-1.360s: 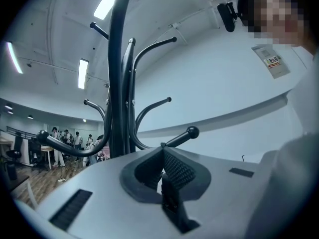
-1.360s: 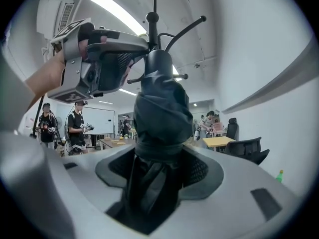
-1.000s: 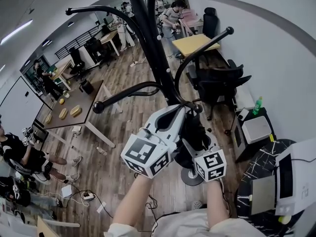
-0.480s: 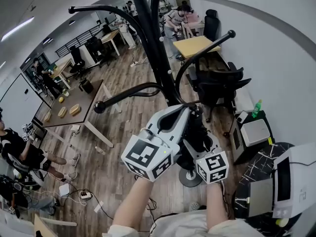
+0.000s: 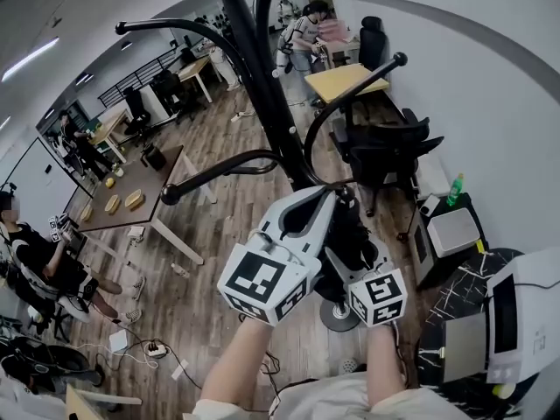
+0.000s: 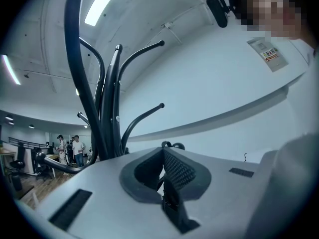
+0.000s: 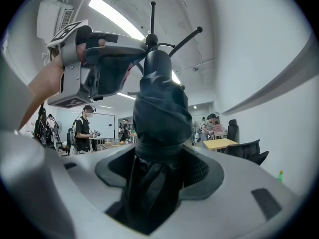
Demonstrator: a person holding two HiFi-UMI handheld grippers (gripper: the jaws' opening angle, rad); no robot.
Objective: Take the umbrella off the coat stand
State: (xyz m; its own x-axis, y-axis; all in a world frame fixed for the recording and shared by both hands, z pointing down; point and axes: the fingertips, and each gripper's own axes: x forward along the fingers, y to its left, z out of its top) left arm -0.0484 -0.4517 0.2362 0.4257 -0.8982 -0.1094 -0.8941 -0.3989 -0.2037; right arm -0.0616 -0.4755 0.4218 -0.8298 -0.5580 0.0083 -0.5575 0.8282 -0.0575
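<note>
Clasping the umbrella (image 7: 158, 108): right tongs (image 7: 158, 172).

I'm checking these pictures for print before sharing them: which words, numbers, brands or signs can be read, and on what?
No text can be read in any view.
Left marker cube and right marker cube: black-and-white square patterns only, no letters.
Tag on a person's shirt: print too small to read.
Green bottle: label too small to read.
</note>
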